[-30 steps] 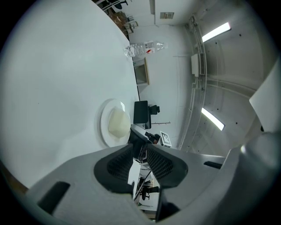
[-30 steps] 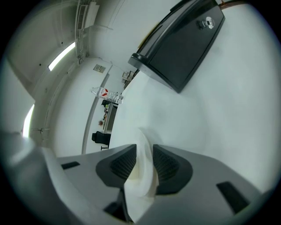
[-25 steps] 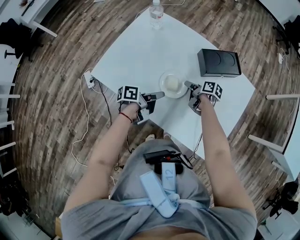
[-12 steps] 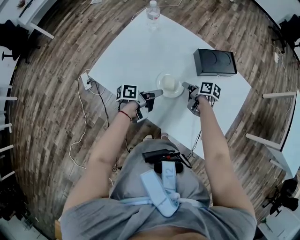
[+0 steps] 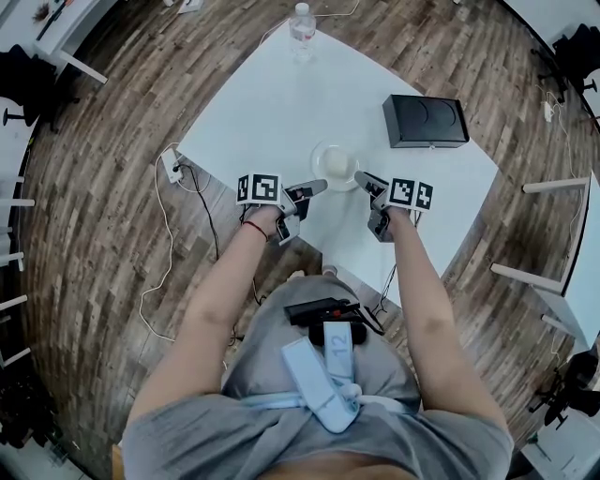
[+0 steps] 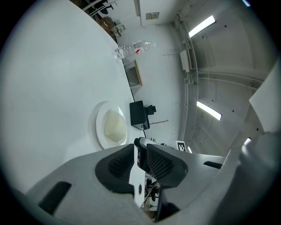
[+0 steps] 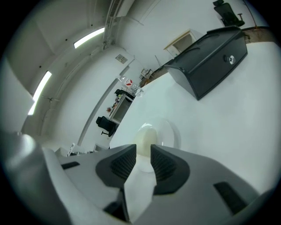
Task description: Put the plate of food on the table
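A round white plate (image 5: 322, 155) holding a pale lump of food (image 5: 337, 165) rests on the white table (image 5: 272, 103), close to its near edge. My left gripper (image 5: 316, 187) lies just left of the plate, jaws together and holding nothing. My right gripper (image 5: 361, 178) points at the plate's right rim, also shut and empty. In the left gripper view the plate (image 6: 99, 129) lies flat just beyond the left gripper (image 6: 140, 147). From the right gripper view, the food (image 7: 145, 134) shows straight ahead of the right gripper (image 7: 143, 151).
A black box (image 5: 425, 120) sits on the table right of the plate. A water bottle (image 5: 301, 28) stands at the far corner. A power strip (image 5: 173, 161) with cables lies on the wooden floor beside the left table edge. White tables stand at the room's edges.
The plate stays put on the table. My right gripper has drawn back a little toward me; the left has hardly moved. The head camera has shifted slightly.
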The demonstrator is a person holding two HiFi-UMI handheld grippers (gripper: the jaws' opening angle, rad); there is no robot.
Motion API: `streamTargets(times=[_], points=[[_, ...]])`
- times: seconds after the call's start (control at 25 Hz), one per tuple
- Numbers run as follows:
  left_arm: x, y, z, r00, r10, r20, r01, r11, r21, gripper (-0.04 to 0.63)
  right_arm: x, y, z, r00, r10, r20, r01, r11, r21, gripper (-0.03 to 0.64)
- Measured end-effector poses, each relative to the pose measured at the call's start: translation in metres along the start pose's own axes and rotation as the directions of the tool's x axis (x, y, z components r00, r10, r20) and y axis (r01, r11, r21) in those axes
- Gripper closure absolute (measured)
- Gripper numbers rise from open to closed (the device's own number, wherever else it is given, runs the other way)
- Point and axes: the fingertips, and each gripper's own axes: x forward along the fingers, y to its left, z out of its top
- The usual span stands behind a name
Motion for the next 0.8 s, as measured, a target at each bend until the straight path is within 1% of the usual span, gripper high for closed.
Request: streamTargets(times=[0.16, 0.36, 0.56, 0.8], points=[[-0.005, 0.000, -0.010, 1.000, -0.006, -0.005, 0.007, 0.999, 0.051, 0.512, -0.004, 0.017, -0.017, 0.999, 0.038, 0.006, -0.037, 0.997, -0.074, 0.520], [-0.012, -0.007, -0.023, 1.000, 0.010, -0.025, -0.006, 0.991, 0.130, 0.512, -0.015, 0.030, -0.039, 1.000, 0.022, 0.005, -0.021, 0.989, -0.148, 0.522], [-0.023, -0.023, -0.041, 0.999, 0.011, -0.052, 0.001, 0.974, 0.228, 0.514, -0.032, 0.054, -0.048, 0.998, 0.029, 0.058, -0.016, 0.976, -0.217, 0.528], [-0.041, -0.036, -0.065, 0.998, 0.035, -0.049, -0.016, 0.941, 0.339, 0.531, -0.051, 0.085, -0.071, 0.995, 0.054, 0.089, -0.027, 0.961, -0.276, 0.557]])
